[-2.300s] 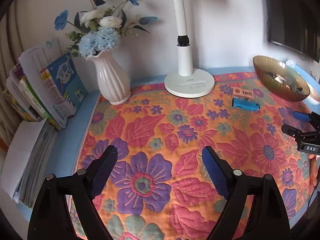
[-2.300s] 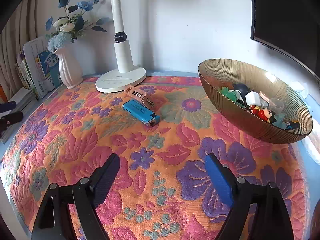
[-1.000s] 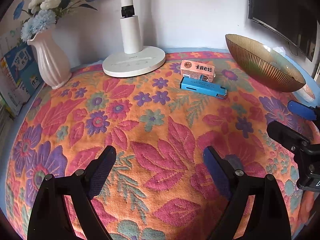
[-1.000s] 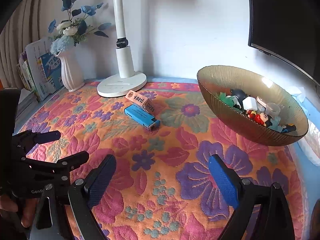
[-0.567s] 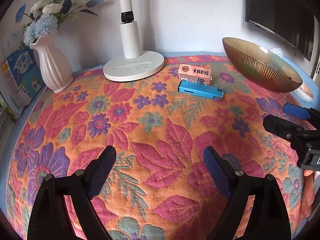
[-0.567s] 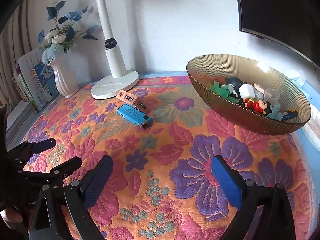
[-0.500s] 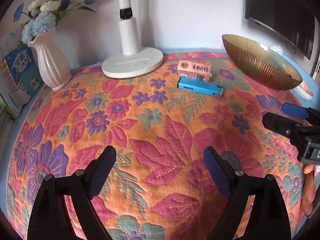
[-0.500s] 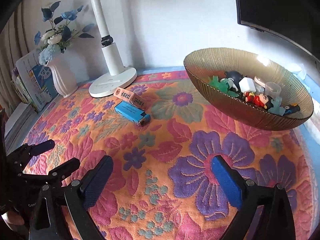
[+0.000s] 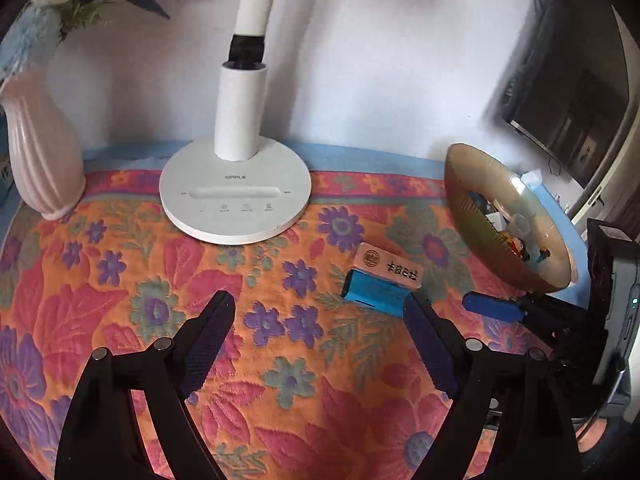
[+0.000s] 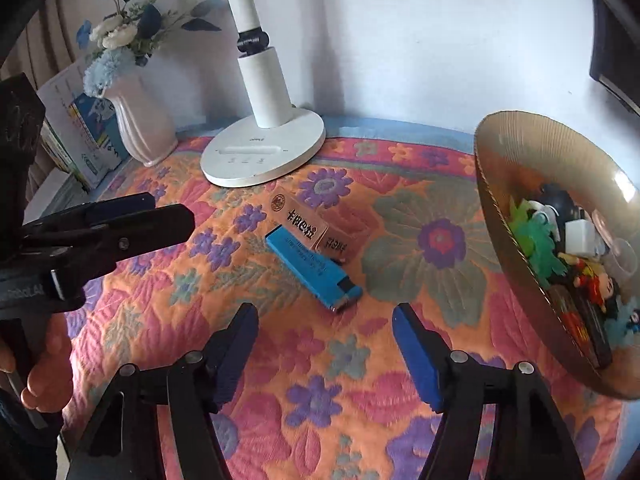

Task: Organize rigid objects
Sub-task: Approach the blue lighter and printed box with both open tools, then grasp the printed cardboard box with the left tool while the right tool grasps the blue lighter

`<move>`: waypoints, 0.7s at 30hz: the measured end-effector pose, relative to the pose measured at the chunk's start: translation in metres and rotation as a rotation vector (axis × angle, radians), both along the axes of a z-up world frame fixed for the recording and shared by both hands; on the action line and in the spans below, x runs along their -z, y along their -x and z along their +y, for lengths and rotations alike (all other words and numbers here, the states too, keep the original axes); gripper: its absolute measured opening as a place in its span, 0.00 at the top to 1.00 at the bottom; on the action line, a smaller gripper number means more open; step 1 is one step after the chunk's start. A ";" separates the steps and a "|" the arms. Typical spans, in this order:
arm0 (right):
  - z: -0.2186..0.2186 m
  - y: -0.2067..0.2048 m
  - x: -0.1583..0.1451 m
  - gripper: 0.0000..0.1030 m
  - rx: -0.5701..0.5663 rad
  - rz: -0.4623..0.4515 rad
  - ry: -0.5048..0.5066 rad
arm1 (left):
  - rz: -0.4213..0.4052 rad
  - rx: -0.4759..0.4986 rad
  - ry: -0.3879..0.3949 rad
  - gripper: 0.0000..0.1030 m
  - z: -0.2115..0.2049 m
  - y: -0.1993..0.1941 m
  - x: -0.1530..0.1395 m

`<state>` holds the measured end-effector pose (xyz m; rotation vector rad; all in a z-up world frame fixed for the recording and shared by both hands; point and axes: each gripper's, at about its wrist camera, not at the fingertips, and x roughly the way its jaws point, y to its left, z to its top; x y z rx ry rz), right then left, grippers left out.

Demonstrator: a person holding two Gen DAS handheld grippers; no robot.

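Now the right hand-held gripper (image 10: 325, 330) sits low in the middle of its view. Its jaws have just been closing and are partly open, with nothing between them. The blue lighter (image 10: 313, 269) lies just past them, in the middle of the view, much nearer than a second ago. The small orange box (image 10: 299, 218) touches its far side. The left hand-held gripper (image 9: 318, 322) is wide and empty, and it came closer too. The gold bowl (image 10: 496, 200) of small toys waits on the right. I think the right one will grab the lighter next.
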<state>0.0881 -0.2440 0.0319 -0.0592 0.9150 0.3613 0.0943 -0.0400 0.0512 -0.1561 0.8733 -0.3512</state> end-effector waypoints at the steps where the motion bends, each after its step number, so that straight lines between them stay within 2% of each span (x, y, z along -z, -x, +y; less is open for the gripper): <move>1: 0.005 -0.009 0.005 0.34 -0.005 -0.004 0.020 | 0.018 -0.002 0.023 0.18 0.003 -0.003 0.007; 3: 0.014 -0.022 0.012 0.34 -0.018 -0.006 0.047 | 0.046 0.002 0.055 0.18 0.005 -0.009 0.018; 5: 0.021 -0.032 0.019 0.35 -0.034 0.004 0.056 | 0.060 0.006 0.050 0.18 0.004 -0.010 0.024; 6: 0.023 -0.033 0.022 0.43 -0.044 0.007 0.053 | 0.062 0.008 0.044 0.18 0.004 -0.009 0.025; 7: 0.026 -0.030 0.024 0.46 -0.051 -0.005 0.064 | 0.060 0.010 0.043 0.18 0.004 -0.009 0.026; 9: 0.027 -0.019 0.022 0.73 -0.097 -0.021 0.066 | 0.056 0.014 0.048 0.18 0.004 -0.006 0.025; 10: 0.025 -0.011 0.021 0.76 -0.127 -0.009 0.032 | 0.054 0.015 0.052 0.18 0.004 -0.006 0.024; 12: 0.021 0.008 0.019 0.77 -0.162 0.011 -0.015 | 0.050 0.026 0.064 0.18 0.001 -0.001 0.020; 14: 0.013 0.032 0.020 0.77 -0.159 0.007 -0.005 | 0.046 0.048 0.063 0.18 -0.007 0.002 0.017; 18: -0.022 0.069 0.022 0.77 -0.020 -0.025 0.054 | 0.081 0.086 0.030 0.18 -0.040 -0.001 0.023; 21: -0.048 0.080 0.025 0.77 0.125 -0.046 0.164 | 0.125 0.063 -0.028 0.18 -0.071 -0.013 0.034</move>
